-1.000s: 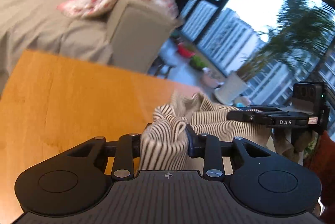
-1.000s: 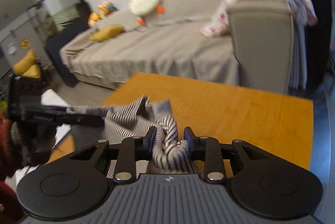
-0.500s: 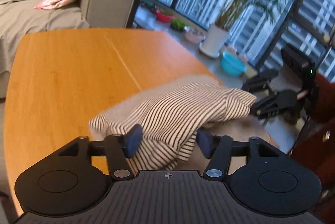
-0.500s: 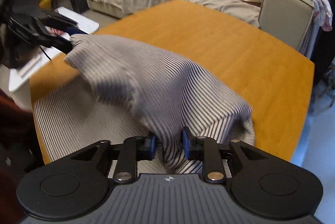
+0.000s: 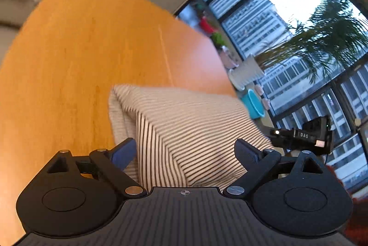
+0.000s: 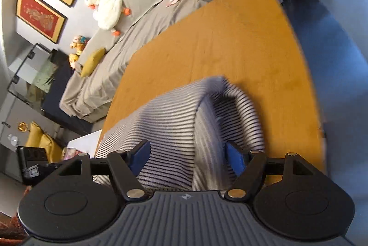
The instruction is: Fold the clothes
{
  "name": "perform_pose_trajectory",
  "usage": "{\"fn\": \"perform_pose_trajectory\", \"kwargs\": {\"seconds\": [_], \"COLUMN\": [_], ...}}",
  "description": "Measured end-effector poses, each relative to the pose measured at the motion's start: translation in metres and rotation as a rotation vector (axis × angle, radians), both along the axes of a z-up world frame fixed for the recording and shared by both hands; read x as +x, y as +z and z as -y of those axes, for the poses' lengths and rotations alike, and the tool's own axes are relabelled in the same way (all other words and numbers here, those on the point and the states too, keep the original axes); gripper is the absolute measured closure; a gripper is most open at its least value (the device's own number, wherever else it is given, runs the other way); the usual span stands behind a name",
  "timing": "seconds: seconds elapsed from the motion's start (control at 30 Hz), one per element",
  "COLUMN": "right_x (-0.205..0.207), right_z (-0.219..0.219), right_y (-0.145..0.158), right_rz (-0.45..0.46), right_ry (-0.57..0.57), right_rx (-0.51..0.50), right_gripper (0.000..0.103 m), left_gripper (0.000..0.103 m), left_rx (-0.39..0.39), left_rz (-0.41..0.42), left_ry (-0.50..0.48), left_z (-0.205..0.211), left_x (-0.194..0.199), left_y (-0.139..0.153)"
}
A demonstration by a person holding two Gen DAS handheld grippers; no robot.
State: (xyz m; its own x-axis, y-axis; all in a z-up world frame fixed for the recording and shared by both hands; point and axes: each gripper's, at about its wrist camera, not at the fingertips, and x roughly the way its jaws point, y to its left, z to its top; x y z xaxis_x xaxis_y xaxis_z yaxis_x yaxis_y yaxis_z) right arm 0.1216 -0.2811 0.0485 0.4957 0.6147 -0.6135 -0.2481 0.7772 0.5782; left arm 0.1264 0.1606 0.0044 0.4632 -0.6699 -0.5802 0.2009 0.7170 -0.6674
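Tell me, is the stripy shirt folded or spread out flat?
Folded, at least once. The stripy shirt lies doubled over on the table, with a rounded fold edge showing. Both grippers are open, not holding it.

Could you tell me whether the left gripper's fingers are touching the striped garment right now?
Cannot tell: left wrist view shows fingers spread wide around the striped garment, contact unclear.

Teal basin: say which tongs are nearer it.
Right. The right tongs are at the table's window-side edge, close to the teal basin; the left tongs hang over the striped shirt, farther back.
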Motion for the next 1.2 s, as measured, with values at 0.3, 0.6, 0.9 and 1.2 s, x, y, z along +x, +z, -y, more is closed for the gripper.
{"fn": "perform_pose_trajectory", "kwargs": {"seconds": [0.3, 0.6, 0.9, 1.2], "right_x": [0.018, 0.01, 0.031, 0.108], "right_z": [-0.026, -0.021, -0.04, -0.054], "right_y": [0.033, -0.01, -0.017, -0.027], "right_rz": [0.169, 0.004, 0.091, 0.155], "right_ry": [0.073, 0.046, 0.083, 0.004], "right_rx": [-0.093, -0.088, -0.163, -0.155], "right_gripper": [0.085, 0.047, 0.066, 0.076], "left_gripper": [0.004, 0.004, 0.038, 0.049], "left_rx": [0.004, -0.016, 0.08, 0.133], "left_rz": [-0.004, -0.028, -0.001, 0.097], "left_ry": [-0.004, -0.009, -0.018, 0.089], "left_z": [-0.001, 0.005, 0.018, 0.009], "left_x": [0.004, 0.006, 0.046, 0.153], "left_y": [-0.003, -0.011, -0.016, -0.003]}}
